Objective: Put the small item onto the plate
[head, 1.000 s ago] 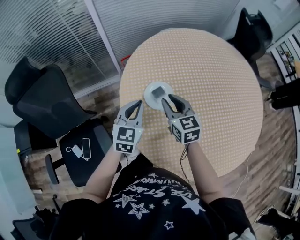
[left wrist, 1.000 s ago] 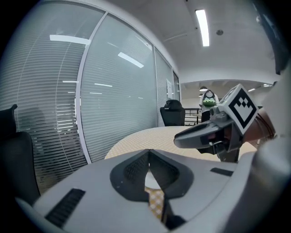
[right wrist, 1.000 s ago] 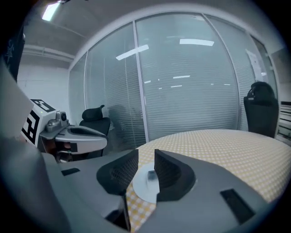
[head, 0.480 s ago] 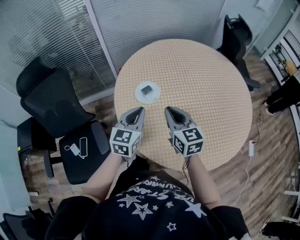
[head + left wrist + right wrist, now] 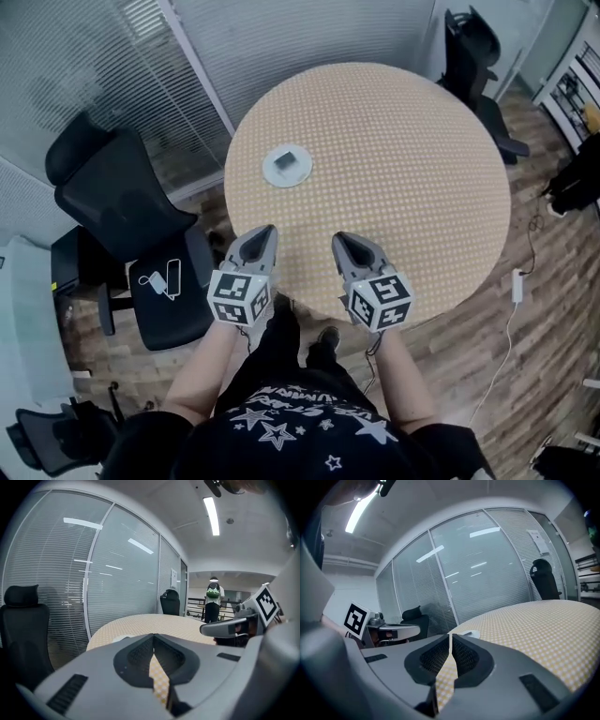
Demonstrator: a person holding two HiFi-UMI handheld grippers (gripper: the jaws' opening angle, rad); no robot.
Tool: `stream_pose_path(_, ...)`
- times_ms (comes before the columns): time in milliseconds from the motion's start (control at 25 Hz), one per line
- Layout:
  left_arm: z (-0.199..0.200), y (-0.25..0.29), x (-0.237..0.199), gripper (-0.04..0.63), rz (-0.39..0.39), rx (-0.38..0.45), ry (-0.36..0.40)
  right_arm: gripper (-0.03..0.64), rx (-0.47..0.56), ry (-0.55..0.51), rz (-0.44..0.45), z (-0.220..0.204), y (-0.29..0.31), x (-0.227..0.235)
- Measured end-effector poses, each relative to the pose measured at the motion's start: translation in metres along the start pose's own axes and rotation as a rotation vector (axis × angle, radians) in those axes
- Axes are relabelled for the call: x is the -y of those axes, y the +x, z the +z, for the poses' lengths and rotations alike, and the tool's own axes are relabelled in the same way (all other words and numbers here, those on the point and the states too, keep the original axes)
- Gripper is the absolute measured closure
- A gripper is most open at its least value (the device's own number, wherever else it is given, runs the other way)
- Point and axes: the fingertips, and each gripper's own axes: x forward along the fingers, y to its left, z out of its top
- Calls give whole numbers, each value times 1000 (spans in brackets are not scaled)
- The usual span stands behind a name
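Ahead of the left gripper [image 5: 265, 230], farther from the right gripper [image 5: 339, 239], the small item [image 5: 286, 161] sits on the plate [image 5: 303, 175]; both claws are pressed together, empty.

The plate [image 5: 303, 174], with what seems the small item [image 5: 285, 161] on it, lies on the left part of the table [image 5: 403, 141], the left gripper [image 5: 265, 230] and right gripper [image 5: 339, 239] side by side at its near edge, 1 chair [image 5: 112, 202] left of it.

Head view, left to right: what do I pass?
Black office chair → plate carrying the small item → right gripper, shut and empty → second black chair.
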Motion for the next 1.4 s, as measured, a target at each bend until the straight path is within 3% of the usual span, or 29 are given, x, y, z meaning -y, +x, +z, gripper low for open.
stream_pose_path(240, -17, -22, 12, 589, -15, 0, -27, 581, -64, -63, -104, -13, -12, 5)
stream_pose_path(480, -23, -52, 14, 589, -64, 36, -35, 581, -8, -52, -157, -6, -36, -12)
stream_pose_path(760, -26, -119, -9, 589, -97, 78, -24, 581, 7, -80, -234, -8, -42, -75)
stream_pose_path(1000, -38, -176, -24, 589, -139, 97, -12, 584, 91, -78, -320, -13, -62, -132)
stream_pose_path(1400, -44, -253, -24, 589, -225, 134, 10, 592, 149, -174, -463, -17, -115, -211)
